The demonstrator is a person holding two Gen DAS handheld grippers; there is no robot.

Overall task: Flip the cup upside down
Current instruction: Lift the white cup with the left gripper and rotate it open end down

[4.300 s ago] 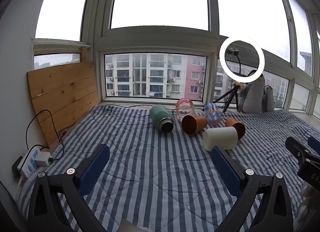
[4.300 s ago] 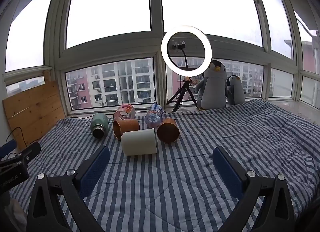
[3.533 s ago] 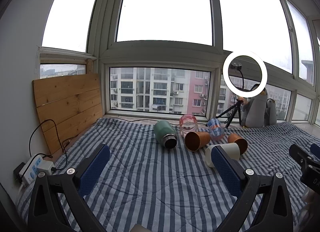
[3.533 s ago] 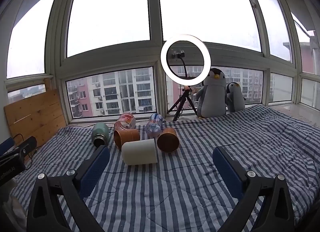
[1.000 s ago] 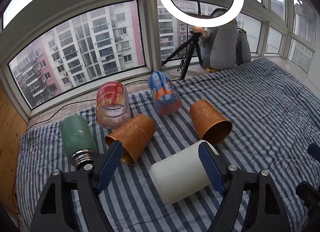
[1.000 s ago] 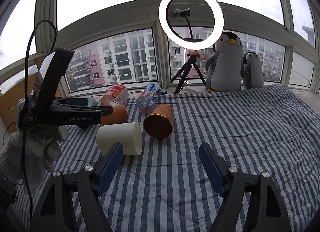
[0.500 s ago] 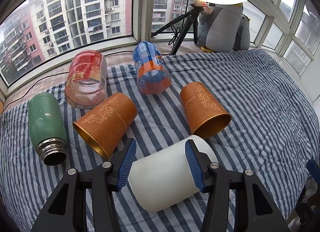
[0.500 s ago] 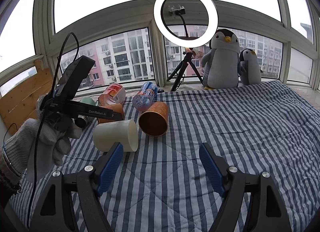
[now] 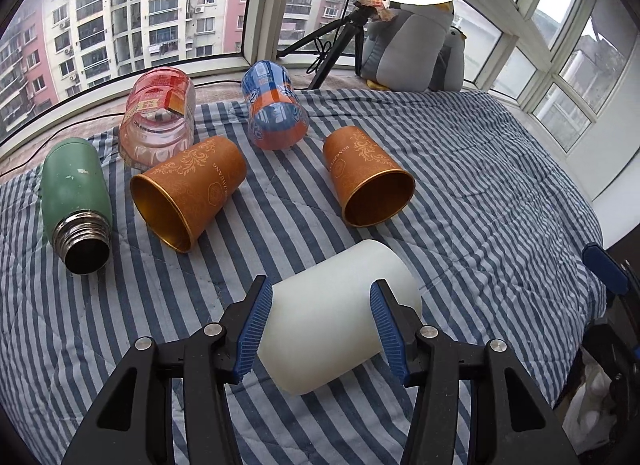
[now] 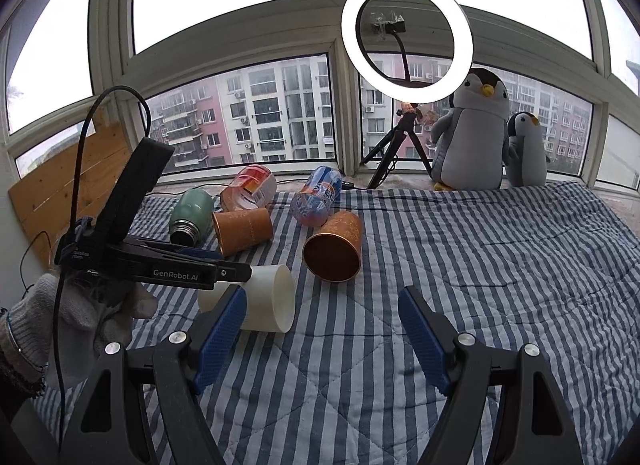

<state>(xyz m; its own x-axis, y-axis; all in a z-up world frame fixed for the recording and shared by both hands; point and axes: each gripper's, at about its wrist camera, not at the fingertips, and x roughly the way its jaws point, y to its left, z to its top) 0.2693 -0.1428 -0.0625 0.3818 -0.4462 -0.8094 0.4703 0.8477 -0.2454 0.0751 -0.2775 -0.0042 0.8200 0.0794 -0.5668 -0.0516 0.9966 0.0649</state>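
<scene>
Now L gripper [image 9: 320, 319] straddles white cup [image 9: 340, 317], lying on its side on blanket [image 9: 480, 205]. Cup sits between my pads [image 9: 256, 321]; long axis runs roughly along the fingers, skewed right. Jaws partly open, pads at cup walls; firm hold unclear. R gripper [image 10: 320, 329] wide open, empty, farther off. Vs 0.5 s ago: L jaws narrower, cup deeper between them.

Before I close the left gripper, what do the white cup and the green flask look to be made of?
White cup: matte, slightly translucent wall, likely plastic, though glazed ceramic can't be excluded. Green flask: painted metal, judging by the bare silvery threaded neck and chipped paint. The left gripper straddles the cup.
</scene>
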